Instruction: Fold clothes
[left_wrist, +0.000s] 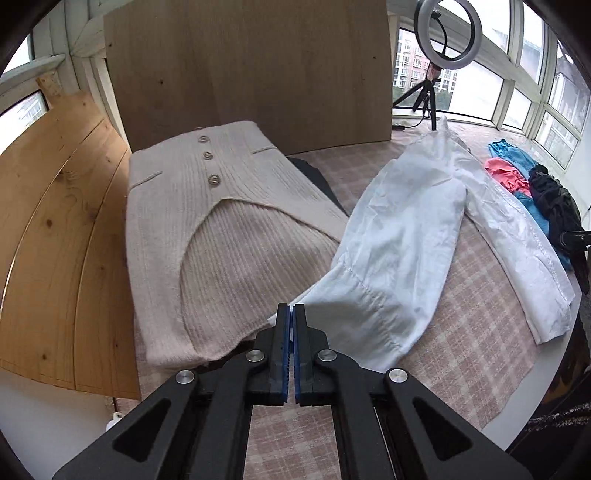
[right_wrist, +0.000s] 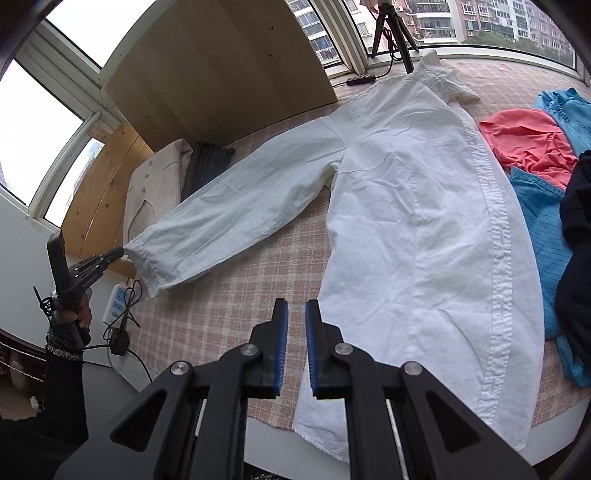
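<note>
1. White shirt (right_wrist: 417, 229) lies spread flat on the desk (right_wrist: 229, 306), which wears a pink plaid cloth; its collar points to the far side by the window and its hem hangs just over the near edge.
2. One long sleeve (right_wrist: 229, 206) stretches out to the left, its cuff (right_wrist: 147, 266) reaching the left edge of the desk.
3. Left claw (right_wrist: 120, 253) is pinched tight on that cuff; in its own view the blue pads (left_wrist: 285, 332) meet with only a sliver between them and white cloth sits at their tips.
4. A hand (right_wrist: 79, 310) in a dark sleeve grips the handle of that claw, off the left side of the desk.
5. Right claw (right_wrist: 296, 314) hovers over the plaid cloth near the shirt's lower left hem, its jaws a small way apart and holding nothing.
6. A folded beige ribbed cardigan (left_wrist: 221, 236) with three buttons lies on the far left of the desk, on top of a dark folded garment (right_wrist: 208, 162).
7. On the right, just beside the shirt's button placket, lie a coral garment (right_wrist: 528, 144), blue garments (right_wrist: 543, 229) and a black one (right_wrist: 576, 258), heaped together.
8. A ring light (left_wrist: 447, 31) on a tripod stands at the far window, and a white power strip (right_wrist: 118, 301) lies below the desk's left edge.
</note>
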